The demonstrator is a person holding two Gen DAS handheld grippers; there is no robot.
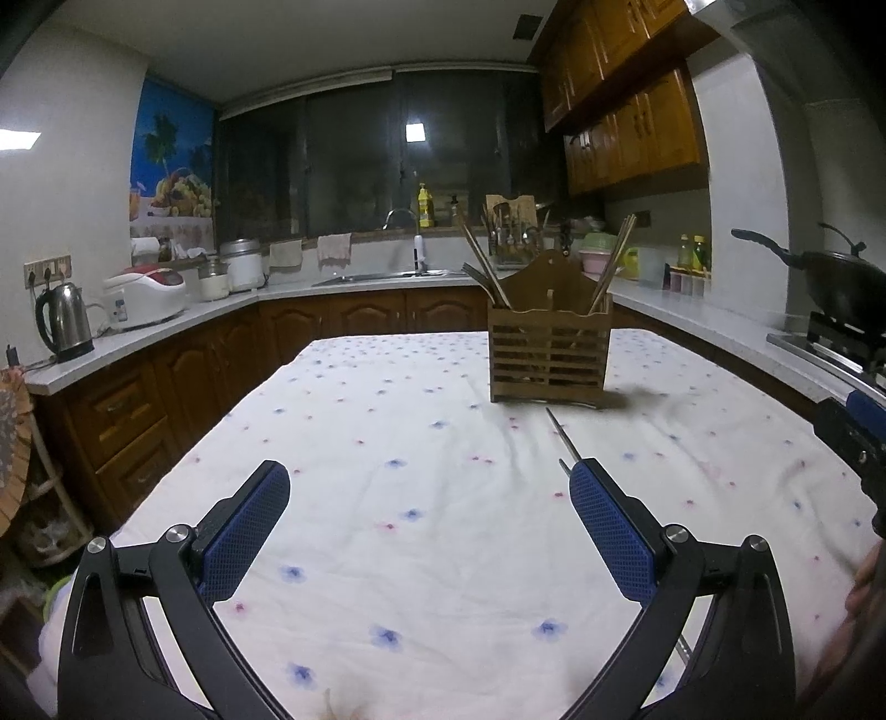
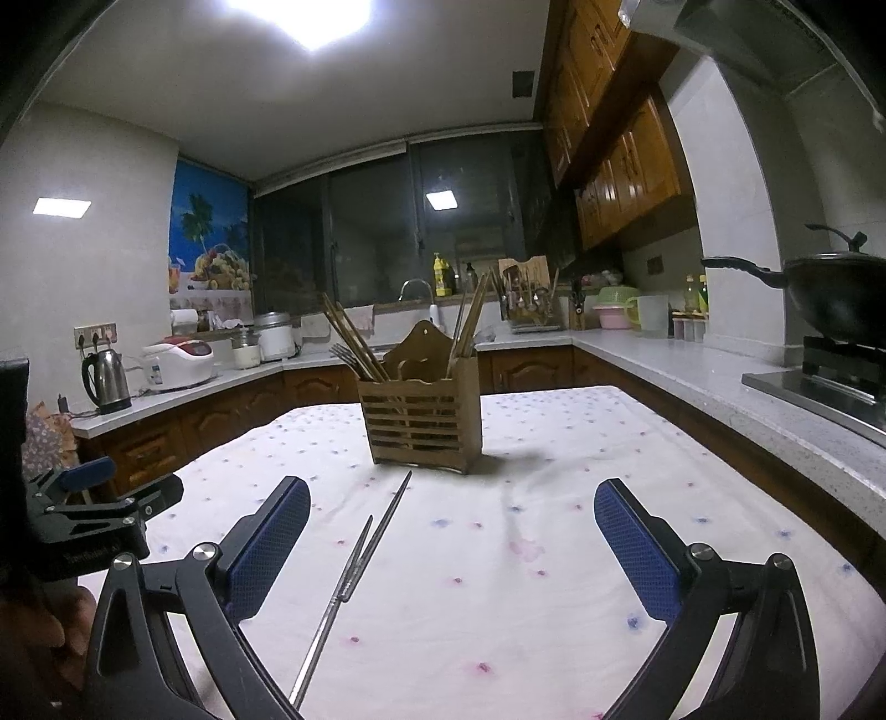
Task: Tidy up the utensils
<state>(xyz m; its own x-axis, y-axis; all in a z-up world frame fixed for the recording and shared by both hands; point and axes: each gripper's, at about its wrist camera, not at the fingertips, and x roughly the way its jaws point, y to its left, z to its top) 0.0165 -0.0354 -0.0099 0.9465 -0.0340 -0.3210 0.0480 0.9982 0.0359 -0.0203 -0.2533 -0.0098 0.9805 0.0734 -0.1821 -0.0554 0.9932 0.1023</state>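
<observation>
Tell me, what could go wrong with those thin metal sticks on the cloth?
The two thin metal chopsticks lie flat and crossed on the soft flowered tablecloth, so the open right gripper may pinch only one or snag cloth. The slatted wooden utensil holder already holds leaning wooden chopsticks and forks, which may block insertion. The open left gripper sits close, so they could collide.

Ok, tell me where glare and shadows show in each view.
Right wrist view: a ceiling light blows out to white at the top; the slatted wooden utensil holder casts a soft shadow to its right on the floral white tablecloth. Left wrist view: no blown-out glare, only small window reflections; same holder shadow.
</observation>
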